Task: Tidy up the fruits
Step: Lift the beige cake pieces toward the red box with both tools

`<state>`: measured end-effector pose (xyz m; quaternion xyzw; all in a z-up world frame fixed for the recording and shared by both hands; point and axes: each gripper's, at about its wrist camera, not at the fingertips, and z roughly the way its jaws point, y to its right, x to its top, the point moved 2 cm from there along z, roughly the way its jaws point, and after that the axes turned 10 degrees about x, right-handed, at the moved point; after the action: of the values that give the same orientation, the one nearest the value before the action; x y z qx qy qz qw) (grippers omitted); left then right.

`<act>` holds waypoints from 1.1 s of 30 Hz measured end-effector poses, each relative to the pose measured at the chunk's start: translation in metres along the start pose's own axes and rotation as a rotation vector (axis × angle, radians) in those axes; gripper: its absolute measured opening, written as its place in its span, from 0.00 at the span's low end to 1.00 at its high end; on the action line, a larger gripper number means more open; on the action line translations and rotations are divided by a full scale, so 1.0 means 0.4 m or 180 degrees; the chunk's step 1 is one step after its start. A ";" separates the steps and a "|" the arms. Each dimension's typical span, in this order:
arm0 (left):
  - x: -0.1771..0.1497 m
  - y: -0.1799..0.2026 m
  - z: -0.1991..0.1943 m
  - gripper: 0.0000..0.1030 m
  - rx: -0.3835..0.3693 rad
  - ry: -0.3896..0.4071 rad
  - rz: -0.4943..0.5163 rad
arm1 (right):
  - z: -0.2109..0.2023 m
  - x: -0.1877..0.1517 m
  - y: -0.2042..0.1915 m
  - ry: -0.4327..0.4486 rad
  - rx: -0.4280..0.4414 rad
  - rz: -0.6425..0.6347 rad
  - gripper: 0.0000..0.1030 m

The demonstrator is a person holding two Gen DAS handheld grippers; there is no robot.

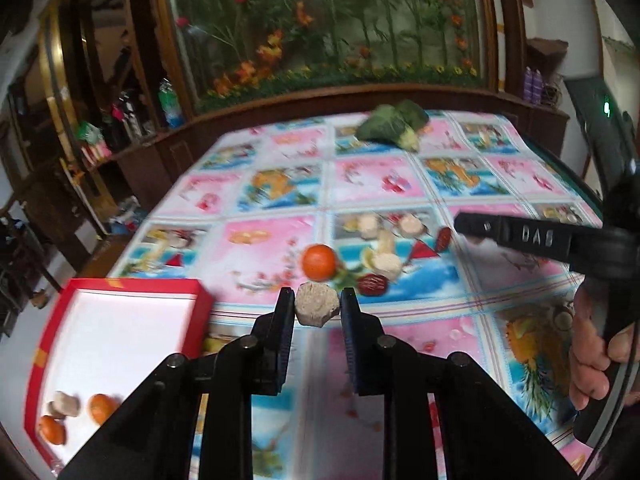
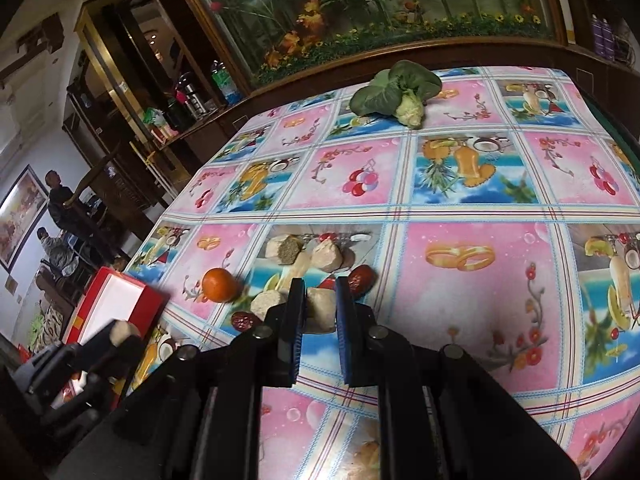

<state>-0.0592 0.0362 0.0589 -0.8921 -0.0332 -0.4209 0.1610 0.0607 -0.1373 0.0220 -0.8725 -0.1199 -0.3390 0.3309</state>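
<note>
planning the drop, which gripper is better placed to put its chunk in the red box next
Left. The left gripper holds a beige chunk right beside the red box; the right gripper is farther off.

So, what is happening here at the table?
A person is sorting food pieces into a red box. The left gripper holds a beige chunk above the tablecloth, near the box, which already contains two oranges and a chunk. The right gripper is closed around another beige chunk. An orange, red dates and a green vegetable remain on the cloth.

Glossy plastic tablecloth (image 2: 460,248); rough matt beige chunk (image 1: 316,307); wooden cabinet (image 1: 160,152).
</note>
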 end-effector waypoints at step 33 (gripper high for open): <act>-0.025 -0.291 -0.060 0.21 0.0547 0.0222 -0.0562 | 0.083 -0.063 -0.324 0.0079 0.0779 -0.0344 0.17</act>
<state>-0.1061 0.1395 0.0956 -0.8534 -0.1420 -0.4598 0.2002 0.0027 -0.0176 0.0511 -0.8136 -0.2031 -0.3499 0.4176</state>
